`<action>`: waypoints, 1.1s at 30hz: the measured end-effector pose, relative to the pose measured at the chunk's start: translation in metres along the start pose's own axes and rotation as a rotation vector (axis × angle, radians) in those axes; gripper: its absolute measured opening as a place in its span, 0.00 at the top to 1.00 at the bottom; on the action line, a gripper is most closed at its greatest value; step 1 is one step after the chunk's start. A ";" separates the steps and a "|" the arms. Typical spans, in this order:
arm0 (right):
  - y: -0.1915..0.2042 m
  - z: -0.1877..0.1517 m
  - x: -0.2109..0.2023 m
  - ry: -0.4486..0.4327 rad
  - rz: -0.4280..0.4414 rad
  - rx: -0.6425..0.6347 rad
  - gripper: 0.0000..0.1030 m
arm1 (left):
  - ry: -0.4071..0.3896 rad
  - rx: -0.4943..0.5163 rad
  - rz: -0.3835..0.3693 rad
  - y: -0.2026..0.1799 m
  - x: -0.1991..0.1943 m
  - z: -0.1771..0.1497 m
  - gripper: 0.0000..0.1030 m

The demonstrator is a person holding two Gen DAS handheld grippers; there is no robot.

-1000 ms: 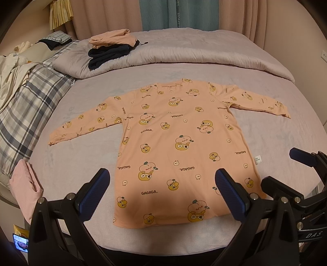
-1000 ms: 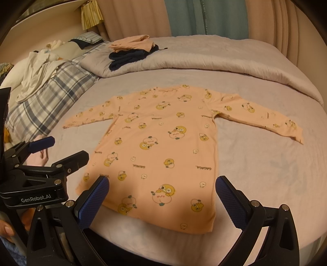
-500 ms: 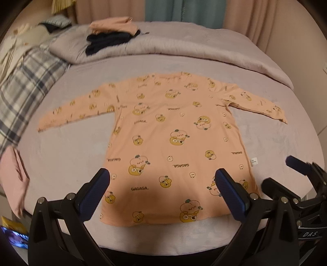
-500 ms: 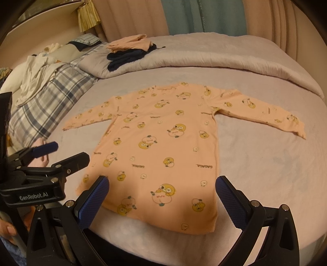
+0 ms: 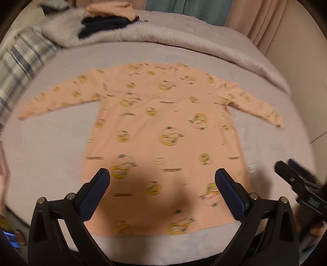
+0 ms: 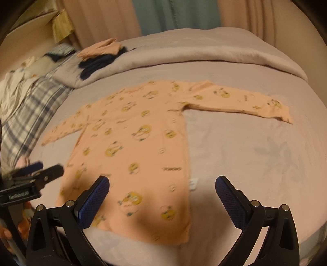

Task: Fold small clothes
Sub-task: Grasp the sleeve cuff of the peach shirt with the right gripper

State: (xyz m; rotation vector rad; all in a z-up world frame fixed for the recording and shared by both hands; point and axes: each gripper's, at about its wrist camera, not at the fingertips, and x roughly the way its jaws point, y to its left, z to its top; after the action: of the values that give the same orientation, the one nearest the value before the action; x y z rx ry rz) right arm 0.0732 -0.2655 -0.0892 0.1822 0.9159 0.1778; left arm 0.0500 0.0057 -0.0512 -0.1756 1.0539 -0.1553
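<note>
Left wrist view: showed an orange shirt [image 5: 169,143] with yellow cartoon prints, flat on the bed [image 5: 51,147], both long sleeves stretched out to the sides, neck toward the far end, bottom edge near the camera. Showed the left tool [image 5: 162,188] low over that bottom edge, its blue fingers [image 5: 96,194] spread wide, pinching nothing. Caught the right tool [image 5: 294,174] at the right edge, blurred, near the shirt's right bottom corner. Showed a folded pile of clothes [image 5: 108,18], dark with orange on top, up on a grey blanket [image 5: 184,41] at the far end. Showed a checked cover [image 5: 18,59] at the left and curtains [image 5: 204,10] behind.

Right wrist view: showed the shirt [image 6: 139,147] more to the left, its right sleeve [image 6: 241,102] reaching across the bare bed sheet [image 6: 255,153]. Showed a small white tag [image 6: 193,183] sticking out at the shirt's side edge. Showed the right tool [image 6: 162,192] over the shirt's near right corner, blue fingers [image 6: 231,202] spread wide, pinching nothing. Caught the left tool [image 6: 44,170] at the left edge, spread a little, beside the shirt's left bottom corner. Showed the pile of clothes [image 6: 100,55] on the blanket [image 6: 204,47], and the checked cover [image 6: 30,106] at the left.
</note>
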 end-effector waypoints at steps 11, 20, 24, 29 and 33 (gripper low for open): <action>-0.158 0.028 0.037 -0.110 0.038 0.436 0.00 | 0.030 -0.115 -0.129 -0.001 0.044 0.045 0.00; -0.256 0.038 0.068 -0.196 0.035 0.768 0.01 | 0.040 -0.070 -0.125 -0.013 0.085 0.087 0.00; -0.259 0.051 0.076 -0.232 0.013 0.788 0.13 | 0.039 -0.074 -0.169 -0.019 0.098 0.103 0.01; -0.256 0.065 0.088 -0.220 -0.014 0.825 0.41 | 0.021 -0.095 -0.155 -0.013 0.107 0.117 0.01; -0.269 0.061 0.087 -0.206 -0.010 0.902 0.75 | 0.032 -0.127 -0.153 -0.001 0.113 0.119 0.01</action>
State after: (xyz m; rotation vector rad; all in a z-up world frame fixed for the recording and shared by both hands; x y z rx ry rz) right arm 0.1937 -0.5109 -0.1822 1.0117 0.7366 -0.2749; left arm 0.2089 -0.0113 -0.0892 -0.3697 1.0828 -0.2296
